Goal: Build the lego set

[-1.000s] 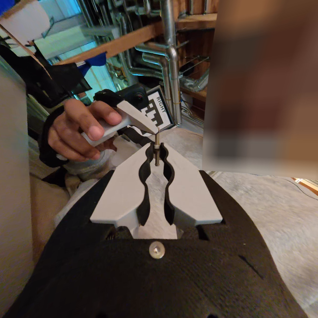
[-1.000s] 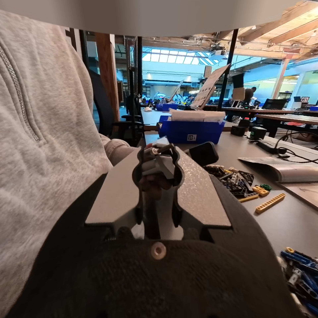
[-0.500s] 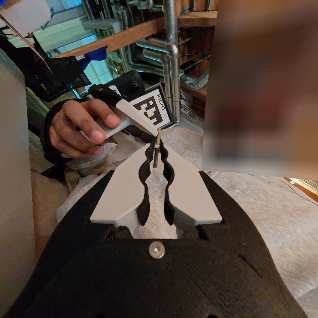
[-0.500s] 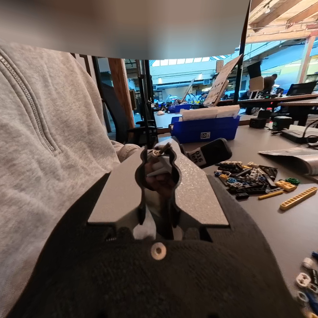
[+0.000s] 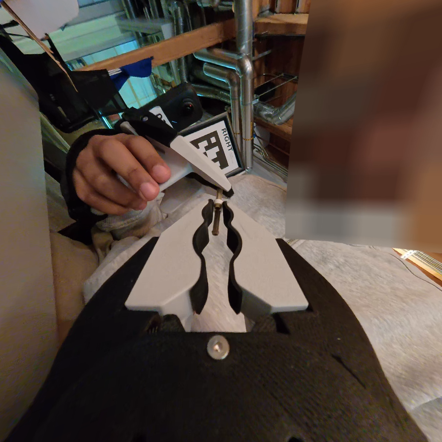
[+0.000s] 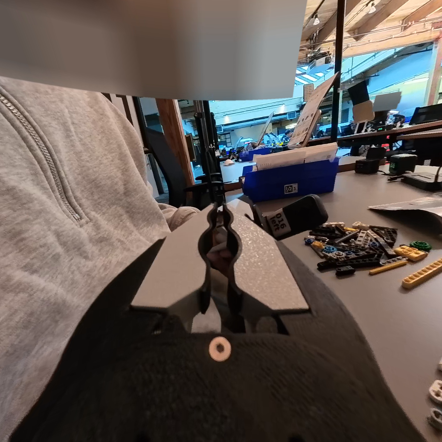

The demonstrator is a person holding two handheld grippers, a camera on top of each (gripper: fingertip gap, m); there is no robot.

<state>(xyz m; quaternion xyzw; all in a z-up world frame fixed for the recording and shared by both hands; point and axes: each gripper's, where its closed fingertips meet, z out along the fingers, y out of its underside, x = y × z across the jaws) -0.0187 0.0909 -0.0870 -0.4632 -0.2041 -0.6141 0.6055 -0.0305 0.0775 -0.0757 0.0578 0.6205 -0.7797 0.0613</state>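
Axle: a thin brown axle (image 5: 216, 221) with a small white bush (image 5: 218, 201) near its upper end, held in the air in front of the person's grey sweatshirt (image 5: 334, 299), well off the table.
Left gripper: the left gripper (image 5: 217, 205) has its jaws nearly closed, pinching the axle at the bush between the very tips; the rod's lower end hangs free in the gap behind, so the top stays exposed for the other tool.
Right gripper: the right gripper (image 5: 226, 189) comes in from the upper left, its tips meeting the axle's upper end. In its own view the jaws (image 6: 219, 210) are all but closed at the tips; whether they clamp the axle or only touch it I cannot tell.
Hand: a hand (image 5: 114, 172) squeezes the right gripper's handle.
Likely purpose: one tool steadies the rod while the other seats or slides a part along it, by my reading.
Loose parts: a heap of black, grey and yellow pieces (image 6: 354, 244) lies toward the table's far right edge, with a yellow beam (image 6: 423, 275) just beside it and within reach.
Table: grey top (image 6: 358, 323), with a blue bin (image 6: 287, 181) at its far edge.
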